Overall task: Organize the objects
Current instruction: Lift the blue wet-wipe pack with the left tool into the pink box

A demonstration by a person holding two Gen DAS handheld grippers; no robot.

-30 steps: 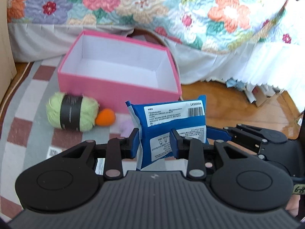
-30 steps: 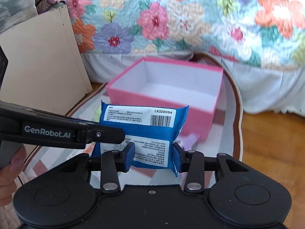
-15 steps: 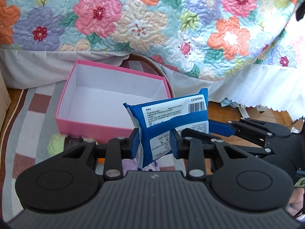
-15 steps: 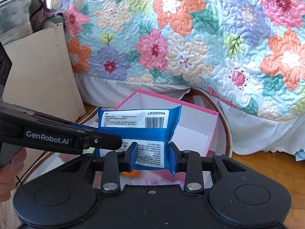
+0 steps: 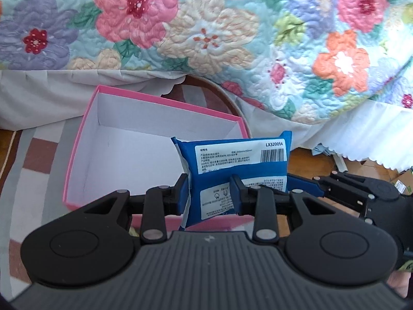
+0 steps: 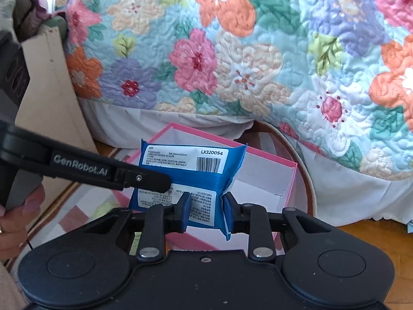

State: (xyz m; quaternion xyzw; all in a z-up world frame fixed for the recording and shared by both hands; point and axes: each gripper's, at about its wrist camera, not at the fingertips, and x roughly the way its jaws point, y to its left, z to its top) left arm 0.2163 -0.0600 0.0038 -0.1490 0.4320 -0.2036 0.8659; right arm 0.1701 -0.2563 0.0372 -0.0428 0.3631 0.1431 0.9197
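I have both tongs clamped on the blue packet (image 5: 238,173), left tongs (image 5: 209,193) and right tongs (image 6: 205,210), holding it above the pink box (image 5: 85,139). I'd lower level, then release together; depth looks uncertain.

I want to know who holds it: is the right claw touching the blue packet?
Touching. In the right wrist view the right claw has both blue pads pressed against the blue packet, creasing its wrapper; its jaws have just been closing on it.
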